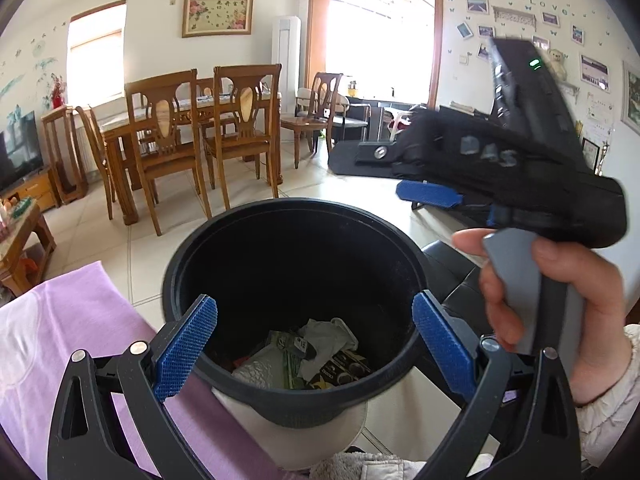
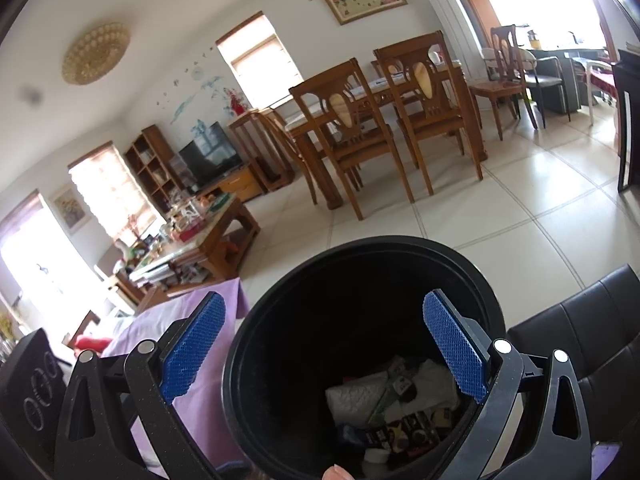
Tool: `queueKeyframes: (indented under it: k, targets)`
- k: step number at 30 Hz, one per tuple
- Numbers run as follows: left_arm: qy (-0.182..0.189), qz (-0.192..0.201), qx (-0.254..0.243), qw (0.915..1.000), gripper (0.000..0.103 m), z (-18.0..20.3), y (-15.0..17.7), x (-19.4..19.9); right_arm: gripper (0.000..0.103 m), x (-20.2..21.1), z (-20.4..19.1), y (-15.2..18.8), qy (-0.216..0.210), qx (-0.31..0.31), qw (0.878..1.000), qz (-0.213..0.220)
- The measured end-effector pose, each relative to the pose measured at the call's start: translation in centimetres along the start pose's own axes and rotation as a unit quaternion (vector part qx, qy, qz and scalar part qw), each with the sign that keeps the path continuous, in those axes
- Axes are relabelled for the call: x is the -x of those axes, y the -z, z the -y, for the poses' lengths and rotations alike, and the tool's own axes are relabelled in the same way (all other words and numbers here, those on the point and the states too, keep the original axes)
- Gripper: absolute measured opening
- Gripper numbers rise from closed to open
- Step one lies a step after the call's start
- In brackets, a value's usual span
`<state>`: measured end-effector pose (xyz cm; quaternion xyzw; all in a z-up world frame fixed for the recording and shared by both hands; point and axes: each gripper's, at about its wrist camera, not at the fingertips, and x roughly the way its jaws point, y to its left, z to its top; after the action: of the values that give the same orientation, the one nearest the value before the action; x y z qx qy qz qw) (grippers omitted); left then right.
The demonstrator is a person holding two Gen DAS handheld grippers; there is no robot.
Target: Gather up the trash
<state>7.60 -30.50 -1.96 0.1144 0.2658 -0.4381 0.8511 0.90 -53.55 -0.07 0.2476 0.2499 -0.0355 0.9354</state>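
Observation:
A black round bin (image 1: 288, 248) fills the middle of both views, mouth up. Inside lies trash (image 1: 308, 356): a white crumpled tissue, a silvery packet, a green wrapper and a black packet with gold print. My left gripper (image 1: 316, 340) is open over the near rim, blue pads wide apart and empty. In the left wrist view the right gripper's blue finger (image 1: 430, 196) hovers above the bin's right rim, with a hand (image 1: 532, 300) on its grey handle. My right gripper (image 2: 324, 346) stands open over the bin (image 2: 360, 280) and the trash (image 2: 400, 404), nothing between its pads.
A purple cloth (image 1: 80, 320) lies left of the bin and a black leather seat (image 2: 580, 320) right of it. Wooden dining table and chairs (image 1: 192, 128) stand beyond on the tiled floor (image 2: 520, 220). A cluttered low table (image 2: 200, 232) is at the left. A fingertip (image 2: 338, 472) shows below.

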Motion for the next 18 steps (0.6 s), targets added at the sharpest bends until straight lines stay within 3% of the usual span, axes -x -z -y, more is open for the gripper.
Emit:
queueKeyframes:
  k: [6, 10, 15, 18]
  targets:
    - [-0.022, 0.037, 0.015, 0.9990, 0.098, -1.3, 1.0, 5.2, 0.098, -0.1, -3.6, 0.5, -0.005, 0.012, 1.000, 0.003]
    - [-0.109, 0.063, 0.028, 0.9916, 0.098, -3.2, 2.3, 9.8, 0.098, 0.0, -7.7, 1.1, -0.025, 0.038, 0.999, 0.011]
    - [-0.186, 0.097, 0.091, 0.9735, 0.098, -7.6, 5.6, 16.1, 0.098, 0.0, -15.5, 3.3, -0.058, 0.094, 0.993, 0.034]
    - [-0.257, 0.108, 0.131, 0.9513, 0.098, -10.7, 8.2, 20.2, 0.098, -0.6, -20.4, 5.3, -0.077, 0.133, 0.988, 0.036]
